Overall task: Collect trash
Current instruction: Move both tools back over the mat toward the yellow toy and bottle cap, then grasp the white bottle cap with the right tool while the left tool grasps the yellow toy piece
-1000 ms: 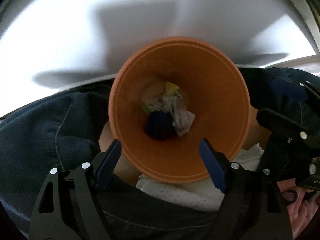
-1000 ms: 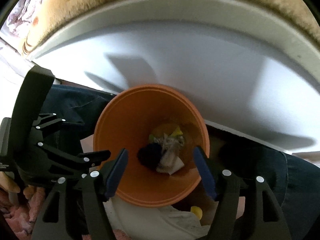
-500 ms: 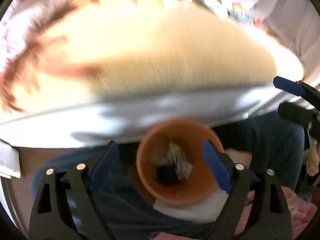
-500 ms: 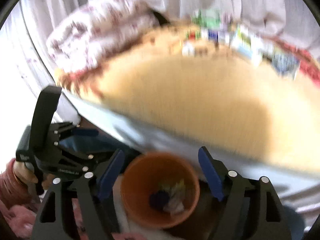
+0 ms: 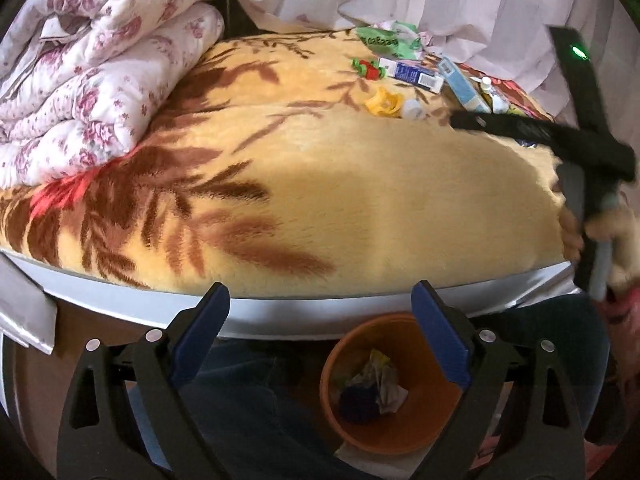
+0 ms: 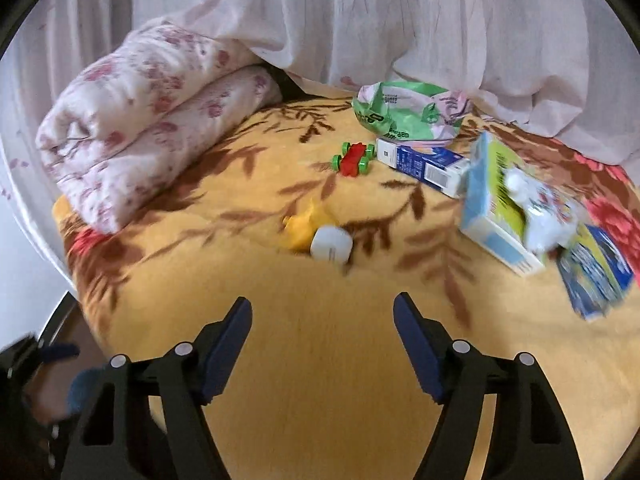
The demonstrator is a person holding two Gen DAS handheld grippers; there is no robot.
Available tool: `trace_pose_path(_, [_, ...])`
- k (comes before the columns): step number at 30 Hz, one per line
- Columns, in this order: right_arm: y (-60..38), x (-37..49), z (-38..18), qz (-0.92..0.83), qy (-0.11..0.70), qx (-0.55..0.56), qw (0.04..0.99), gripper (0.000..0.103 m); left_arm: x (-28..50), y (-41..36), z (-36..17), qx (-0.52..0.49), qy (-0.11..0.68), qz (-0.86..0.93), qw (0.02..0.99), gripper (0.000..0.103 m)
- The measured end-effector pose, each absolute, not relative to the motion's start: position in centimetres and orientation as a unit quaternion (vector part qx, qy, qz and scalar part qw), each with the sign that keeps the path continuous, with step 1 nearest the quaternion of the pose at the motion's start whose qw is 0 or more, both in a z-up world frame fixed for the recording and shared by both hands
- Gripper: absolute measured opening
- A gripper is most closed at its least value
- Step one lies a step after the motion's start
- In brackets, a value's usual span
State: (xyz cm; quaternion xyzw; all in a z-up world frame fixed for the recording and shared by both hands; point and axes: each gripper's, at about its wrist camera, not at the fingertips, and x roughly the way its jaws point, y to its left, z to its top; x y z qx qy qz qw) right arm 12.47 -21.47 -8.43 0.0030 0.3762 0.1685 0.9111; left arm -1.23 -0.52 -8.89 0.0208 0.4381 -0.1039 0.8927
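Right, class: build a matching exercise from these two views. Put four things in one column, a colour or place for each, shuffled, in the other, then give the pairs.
Things:
1. toy car
2. bin
3. folded quilt
4. crumpled bag

Descriptions:
A. orange, on the floor beside the bed
B. red with green wheels
C. green and white, near the curtain
D. white with pink flowers

Pairs: 1-B, 2-A, 3-D, 4-C

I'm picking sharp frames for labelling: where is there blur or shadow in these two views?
Left wrist view: blanket sharp, a broad soft shadow across it; right gripper at the edge smeared. Right wrist view: boxes and white cap motion-blurred, toy car clearer; fisheye bends both.
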Motion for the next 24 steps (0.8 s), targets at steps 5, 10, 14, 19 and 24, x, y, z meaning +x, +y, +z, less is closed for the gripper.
trace_pose_path(5, [-19.7,16.6,-9.5,0.152,0.402,-0.017,0.903,0.067,-0.6,0.5,-9.2,0.011,0.445,-0.102,0.89,0.09])
trace_pose_path(10, [-18.5,19.1,-10.7,0.144,0.428,-0.033,0.892,0.056,0.2,1.3,-9.7,-0.001,0.452,-0.1,0.886,0.09])
trace_pose_path(14, [-18.6,19.8,-11.2,0.148,0.442,-0.028,0.884,0.037,0.6,1.8,-10.0,-0.01,0.457,-0.097,0.884,0.09])
trace_pose_path(19, [-19.1,18.7,-10.7,0.149,0.432,-0.023,0.889,0.034,0.8,2.0,-9.9,-0.022,0.459,-0.097,0.883,0.09])
trace_pose_path(24, [-20.6,16.2,-9.3,0.155,0.412,-0.011,0.898,0.034,1.4,1.5,-8.6,-0.022,0.443,-0.107,0.89,0.09])
